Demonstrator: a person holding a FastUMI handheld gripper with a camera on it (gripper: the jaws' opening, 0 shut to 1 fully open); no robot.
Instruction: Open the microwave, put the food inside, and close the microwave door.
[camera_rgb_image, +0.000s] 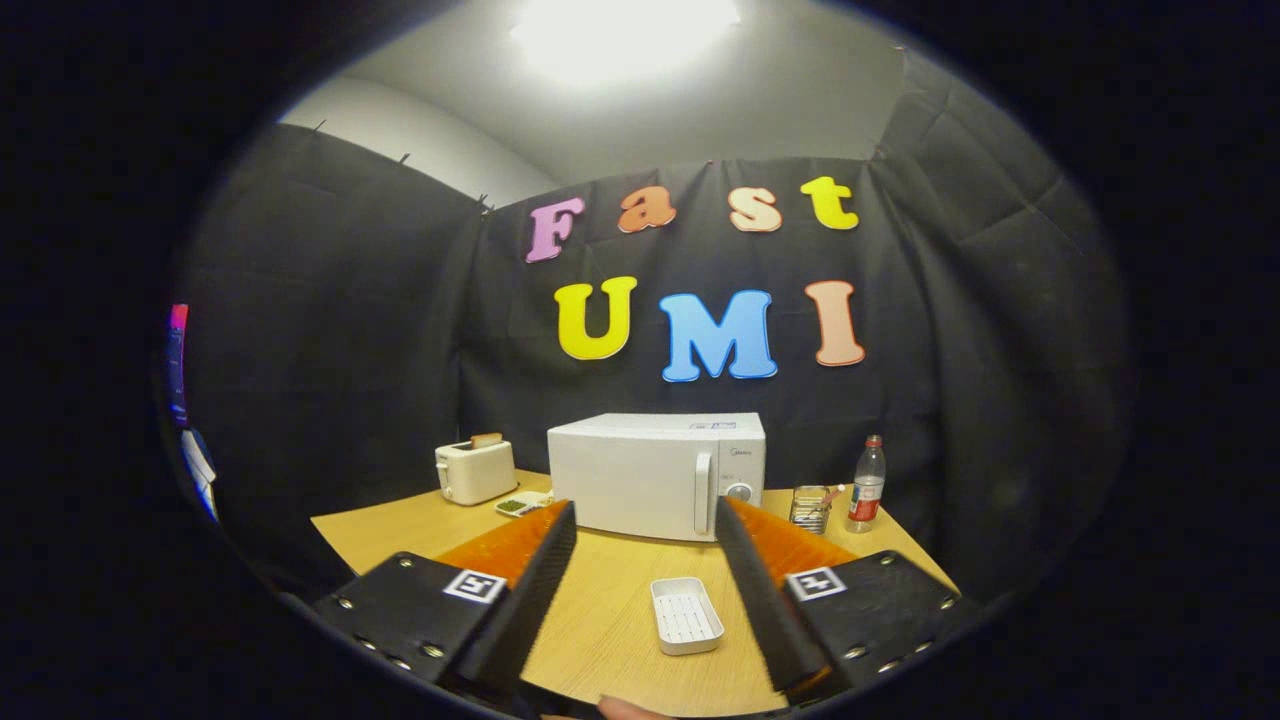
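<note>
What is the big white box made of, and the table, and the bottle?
The microwave looks like white painted metal or plastic, smooth with a dull sheen. The table looks like light wood or wood-look laminate, with grain lines. The bottle seems clear plastic. The gripper is open, holding nothing.

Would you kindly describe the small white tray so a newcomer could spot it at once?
Start at the microwave on the wooden table. The tray lies alone in front of it, between the open gripper fingers. Unlike the dish by the toaster, it is empty and ribbed.
</note>
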